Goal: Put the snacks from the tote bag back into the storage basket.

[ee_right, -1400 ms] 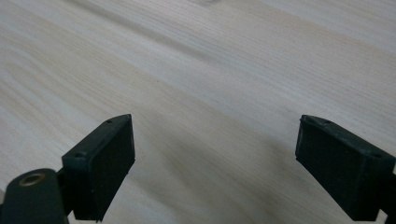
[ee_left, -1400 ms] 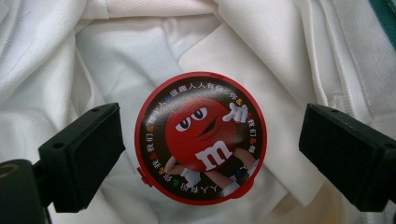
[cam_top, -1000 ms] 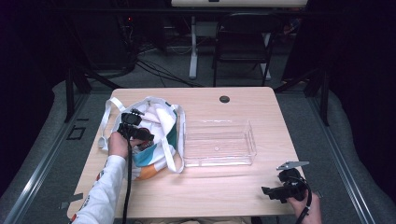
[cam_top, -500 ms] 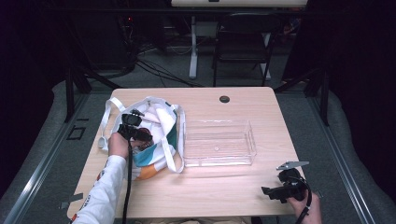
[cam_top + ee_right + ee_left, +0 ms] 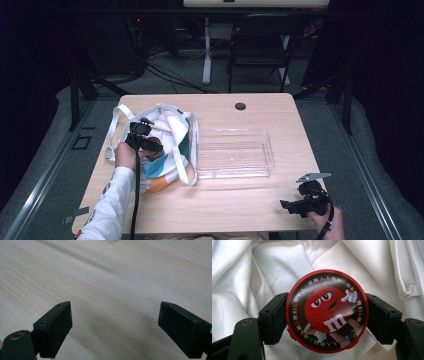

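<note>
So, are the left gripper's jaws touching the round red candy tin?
Touching. In the left gripper view, the left gripper has both black jaws pressed against opposite sides of the red tin, with no gap.

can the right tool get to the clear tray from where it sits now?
Probably yes. The right tool rests open at the table's near right corner, nothing between its jaws, and bare wood lies between it and the clear tray. The tote bag and left tool lie beyond the tray.
</note>
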`<state>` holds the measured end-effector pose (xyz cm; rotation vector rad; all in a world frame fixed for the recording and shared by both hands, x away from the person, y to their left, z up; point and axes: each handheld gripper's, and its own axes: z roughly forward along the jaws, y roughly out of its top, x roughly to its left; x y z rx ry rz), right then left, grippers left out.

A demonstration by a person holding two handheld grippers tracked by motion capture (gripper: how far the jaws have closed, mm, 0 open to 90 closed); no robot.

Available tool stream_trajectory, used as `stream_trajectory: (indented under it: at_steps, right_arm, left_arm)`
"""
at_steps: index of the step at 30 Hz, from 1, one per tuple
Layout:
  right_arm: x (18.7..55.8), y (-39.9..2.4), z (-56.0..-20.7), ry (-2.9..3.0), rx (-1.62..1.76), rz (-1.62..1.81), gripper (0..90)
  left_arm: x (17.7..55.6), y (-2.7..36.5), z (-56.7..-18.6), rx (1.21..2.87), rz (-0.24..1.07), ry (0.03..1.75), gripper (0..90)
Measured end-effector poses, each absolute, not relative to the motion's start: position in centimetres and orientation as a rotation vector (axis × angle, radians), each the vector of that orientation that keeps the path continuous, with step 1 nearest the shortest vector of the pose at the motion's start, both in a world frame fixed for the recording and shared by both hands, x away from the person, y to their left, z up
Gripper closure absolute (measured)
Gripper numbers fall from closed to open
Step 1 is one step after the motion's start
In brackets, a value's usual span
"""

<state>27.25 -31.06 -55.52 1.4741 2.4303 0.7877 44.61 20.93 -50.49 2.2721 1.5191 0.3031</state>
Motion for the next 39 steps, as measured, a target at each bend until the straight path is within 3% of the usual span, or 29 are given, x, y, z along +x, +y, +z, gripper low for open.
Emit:
stream_trajectory:
  at_steps: [39]
  right_arm:
    - [27.2, -31.1, -55.5, 2.423, 1.475, 0.789, 11.3]
  left_arm:
    - [43.3, 21.4, -47.0, 2.264, 0.298, 1.442, 25.9]
